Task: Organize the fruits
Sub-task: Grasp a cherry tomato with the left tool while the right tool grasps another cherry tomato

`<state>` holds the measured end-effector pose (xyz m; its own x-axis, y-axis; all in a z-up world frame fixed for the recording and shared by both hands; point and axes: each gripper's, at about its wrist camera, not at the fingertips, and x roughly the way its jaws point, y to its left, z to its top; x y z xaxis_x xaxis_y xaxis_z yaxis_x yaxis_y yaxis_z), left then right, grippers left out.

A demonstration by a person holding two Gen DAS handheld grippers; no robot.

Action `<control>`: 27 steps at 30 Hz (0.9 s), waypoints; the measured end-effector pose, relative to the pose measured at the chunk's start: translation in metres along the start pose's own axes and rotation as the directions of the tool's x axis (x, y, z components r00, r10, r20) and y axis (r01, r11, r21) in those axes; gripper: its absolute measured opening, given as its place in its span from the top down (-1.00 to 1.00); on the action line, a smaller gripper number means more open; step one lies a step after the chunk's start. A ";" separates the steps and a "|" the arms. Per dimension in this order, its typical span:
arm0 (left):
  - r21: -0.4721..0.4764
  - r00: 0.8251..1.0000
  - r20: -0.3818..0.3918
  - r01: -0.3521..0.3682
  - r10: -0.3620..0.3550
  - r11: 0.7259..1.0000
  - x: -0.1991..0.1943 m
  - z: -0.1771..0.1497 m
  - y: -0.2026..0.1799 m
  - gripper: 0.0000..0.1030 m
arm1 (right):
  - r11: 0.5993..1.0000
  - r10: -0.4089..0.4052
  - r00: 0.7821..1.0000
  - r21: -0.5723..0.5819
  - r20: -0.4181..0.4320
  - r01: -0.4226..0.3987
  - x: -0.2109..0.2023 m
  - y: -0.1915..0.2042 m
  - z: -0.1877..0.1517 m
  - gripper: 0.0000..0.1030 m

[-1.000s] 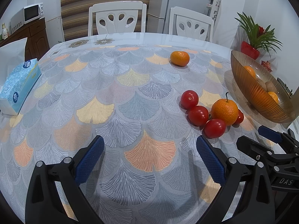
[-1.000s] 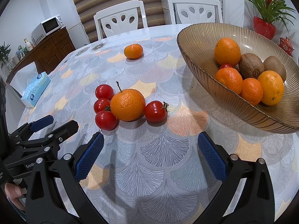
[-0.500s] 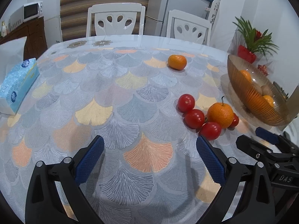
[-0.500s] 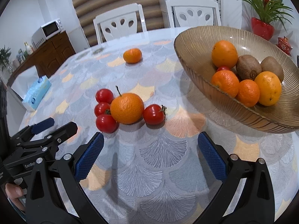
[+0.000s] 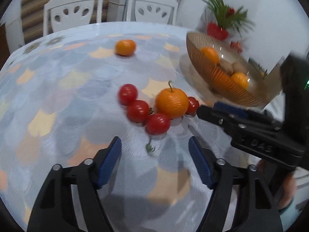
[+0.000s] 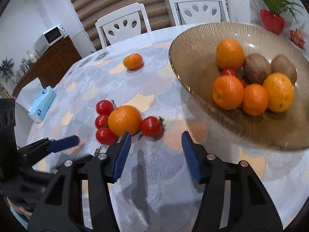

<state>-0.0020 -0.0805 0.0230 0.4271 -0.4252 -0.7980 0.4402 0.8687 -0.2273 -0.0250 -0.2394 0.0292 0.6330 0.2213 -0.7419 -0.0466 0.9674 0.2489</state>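
Note:
An orange with a stem (image 5: 172, 103) (image 6: 124, 120) lies on the patterned tablecloth among several red tomatoes. The nearest tomato (image 5: 157, 123) sits just ahead of my left gripper (image 5: 154, 147), which is open and empty. Another tomato (image 6: 151, 126) lies just in front of my right gripper (image 6: 156, 141), also open and empty. The amber glass bowl (image 6: 193, 44) (image 5: 195, 44) at the right holds oranges, kiwis and a tomato. A second loose orange (image 5: 125, 47) (image 6: 133, 61) lies farther back on the table.
A blue tissue box (image 6: 41, 104) lies at the table's left edge. Two white chairs (image 6: 123, 25) (image 6: 199, 9) stand behind the table. A red potted plant (image 6: 272, 18) sits at the back right. My right gripper's body (image 5: 251, 127) crosses the left wrist view.
Both grippers have moved forward toward the fruit cluster, and their jaws have narrowed but stay open. The left wrist view has swung right, so the tissue box has left it.

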 end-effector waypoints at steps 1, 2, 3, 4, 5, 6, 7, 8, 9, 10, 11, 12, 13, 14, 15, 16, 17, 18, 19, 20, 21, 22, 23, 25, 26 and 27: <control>0.003 1.000 -0.013 0.000 0.000 1.000 0.006 0.002 0.000 -0.15 | 1.000 -0.001 1.000 -0.012 -0.012 0.001 0.002 0.001 0.003 -0.10; 0.005 1.000 -0.017 -0.007 0.007 1.000 0.013 0.006 -0.001 -0.13 | 1.000 -0.001 1.000 -0.022 -0.023 0.001 0.005 0.001 0.006 -0.10; 0.008 1.000 -0.008 -0.012 0.012 1.000 0.015 0.009 -0.002 -0.13 | 1.000 -0.001 1.000 -0.027 -0.031 0.000 0.008 0.001 0.009 -0.03; 0.007 1.000 -0.008 -0.010 0.010 1.000 0.017 0.011 -0.002 -0.13 | 1.000 0.018 0.999 -0.022 -0.046 -0.019 0.013 0.000 0.011 -0.01; 0.002 1.000 -0.008 -0.002 0.002 1.000 0.019 0.014 -0.002 -0.13 | 0.999 0.035 0.998 -0.013 -0.049 -0.036 0.015 -0.002 0.012 0.00; -0.001 1.000 -0.009 0.001 -0.001 1.000 0.020 0.017 -0.001 -0.13 | 0.998 0.066 0.997 0.002 -0.046 -0.066 0.016 -0.004 0.014 0.00; 0.003 1.000 -0.008 -0.002 0.002 1.000 0.022 0.016 -0.002 -0.13 | 0.997 0.083 0.996 0.009 -0.046 -0.082 0.016 -0.006 0.014 0.00; 0.007 1.000 -0.005 -0.005 0.005 1.000 0.022 0.016 -0.002 -0.13 | 0.995 0.100 0.994 0.018 -0.045 -0.099 0.017 -0.009 0.014 0.00; 0.012 1.000 0.001 -0.010 0.010 1.000 0.022 0.015 -0.003 -0.12 | 0.994 0.108 0.993 0.026 -0.045 -0.107 0.017 -0.011 0.014 -0.02; 0.014 1.000 0.008 -0.014 0.014 1.000 0.022 0.014 -0.004 -0.09 | 0.992 0.120 0.991 0.045 -0.051 -0.118 0.018 -0.016 0.013 -0.03; 0.016 1.000 0.018 -0.021 0.021 1.000 0.022 0.014 -0.004 0.01 | 0.990 0.130 0.990 0.061 -0.056 -0.127 0.018 -0.019 0.012 -0.03; 0.019 0.999 0.025 -0.028 0.028 0.999 0.022 0.012 -0.004 0.11 | 0.989 0.134 0.989 0.078 -0.061 -0.130 0.017 -0.023 0.010 -0.04; 0.022 0.999 0.028 -0.028 0.028 0.999 0.022 0.012 -0.004 0.18 | 0.989 0.129 0.990 0.082 -0.063 -0.123 0.017 -0.025 0.008 -0.02; 0.019 0.999 0.036 -0.023 0.023 1.000 0.021 0.011 -0.003 0.33 | 0.990 0.120 0.991 0.079 -0.065 -0.115 0.016 -0.026 0.008 0.06; 0.016 0.999 0.037 -0.020 0.019 1.000 0.021 0.011 -0.002 0.48 | 0.992 0.110 0.992 0.065 -0.065 -0.105 0.016 -0.024 0.007 0.07; 0.012 0.999 0.036 -0.015 0.015 1.000 0.021 0.011 0.000 0.49 | 0.993 0.105 0.992 0.053 -0.066 -0.102 0.016 -0.022 0.008 0.08; 0.004 0.999 0.037 -0.010 0.009 1.000 0.020 0.011 0.001 0.49 | 0.995 0.093 0.993 0.034 -0.070 -0.091 0.017 -0.017 0.009 0.08; -0.003 0.999 0.037 -0.006 0.007 1.000 0.019 0.011 0.002 0.49 | 0.997 0.080 0.994 0.019 -0.073 -0.079 0.019 -0.014 0.010 0.08; -0.012 0.999 0.039 0.000 0.000 1.000 0.018 0.011 0.003 0.49 | 0.999 0.053 0.996 -0.001 -0.064 -0.054 0.020 -0.010 0.011 0.08; -0.017 0.999 0.040 0.007 -0.006 1.000 0.017 0.010 0.004 0.49 | 0.999 0.041 0.998 -0.010 -0.055 -0.042 0.020 -0.008 0.012 0.10; -0.022 0.999 0.041 0.013 -0.012 1.000 0.017 0.010 0.005 0.49 | 0.999 0.047 0.997 -0.009 -0.053 -0.048 0.021 -0.009 0.014 0.20; -0.024 0.999 0.041 0.013 -0.012 1.000 0.016 0.009 0.005 0.49 | 0.998 0.059 0.997 0.000 -0.054 -0.059 0.022 -0.011 0.015 0.21; -0.024 0.999 0.041 0.012 -0.011 1.000 0.016 0.008 0.005 0.49 | 0.998 0.068 0.996 0.009 -0.057 -0.068 0.023 -0.013 0.016 0.23; -0.022 0.999 0.042 0.007 -0.006 1.000 0.016 0.007 0.004 0.49 | 0.997 0.080 0.995 0.007 -0.065 -0.080 0.023 -0.015 0.014 0.21; -0.020 0.999 0.043 0.007 -0.006 1.000 0.015 0.006 0.004 0.49 | 0.997 0.081 0.994 0.000 -0.068 -0.081 0.022 -0.014 0.012 0.24; -0.020 0.999 0.044 0.007 -0.006 1.000 0.015 0.006 0.004 0.49 | 0.996 0.083 0.994 -0.011 -0.069 -0.084 0.021 -0.012 0.011 0.34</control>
<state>0.0109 -0.0849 0.0132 0.4585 -0.4414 -0.7713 0.4274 0.8705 -0.2441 -0.0027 -0.2477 0.0169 0.5722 0.3084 -0.7599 -0.1081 0.9469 0.3029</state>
